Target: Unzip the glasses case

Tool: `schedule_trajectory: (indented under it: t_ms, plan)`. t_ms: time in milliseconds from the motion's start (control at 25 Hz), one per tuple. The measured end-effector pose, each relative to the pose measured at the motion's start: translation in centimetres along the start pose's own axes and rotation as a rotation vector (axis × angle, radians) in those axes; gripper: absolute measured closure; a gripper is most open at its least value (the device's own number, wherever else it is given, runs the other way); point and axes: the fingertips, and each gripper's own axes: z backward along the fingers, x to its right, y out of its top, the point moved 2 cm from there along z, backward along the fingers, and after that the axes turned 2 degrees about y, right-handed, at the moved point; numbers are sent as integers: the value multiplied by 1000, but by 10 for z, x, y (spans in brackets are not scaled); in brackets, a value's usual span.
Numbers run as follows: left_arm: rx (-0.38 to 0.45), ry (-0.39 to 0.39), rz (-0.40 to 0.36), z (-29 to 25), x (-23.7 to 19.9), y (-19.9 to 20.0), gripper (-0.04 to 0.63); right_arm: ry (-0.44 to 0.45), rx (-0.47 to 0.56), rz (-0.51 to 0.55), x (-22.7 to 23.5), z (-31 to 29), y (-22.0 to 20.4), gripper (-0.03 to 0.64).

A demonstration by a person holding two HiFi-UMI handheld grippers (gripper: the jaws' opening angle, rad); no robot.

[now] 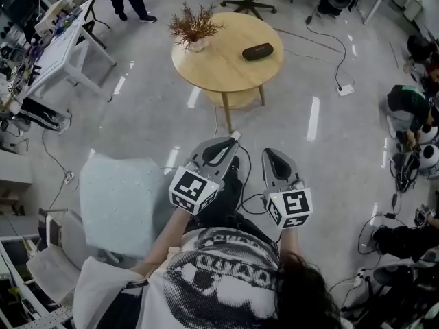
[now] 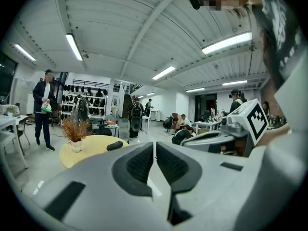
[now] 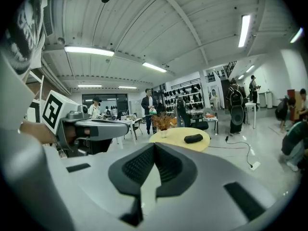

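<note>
Head view shows my left gripper (image 1: 232,138) and my right gripper (image 1: 270,153) side by side near my body, both with the jaws pressed together and holding nothing. The glasses case (image 1: 258,51) lies well apart, straight ahead on the round table (image 1: 219,67), to the right of the dried plant (image 1: 194,27). Its long axis runs across my reach, and I judge neither hand clearly nearer.

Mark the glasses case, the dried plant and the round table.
glasses case (image 1: 258,51), head view, middle of its top.
dried plant (image 1: 193,25), head view, brown twigs.
round table (image 1: 226,68), head view, bare top.
</note>
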Motion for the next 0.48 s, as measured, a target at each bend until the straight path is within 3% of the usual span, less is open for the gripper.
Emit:
schedule_trajectory:
  t_ms: [480]
  plan:
    - [17,-52,-4,-123,-131,36,574,-67,-34,-5,90,-127,57,624]
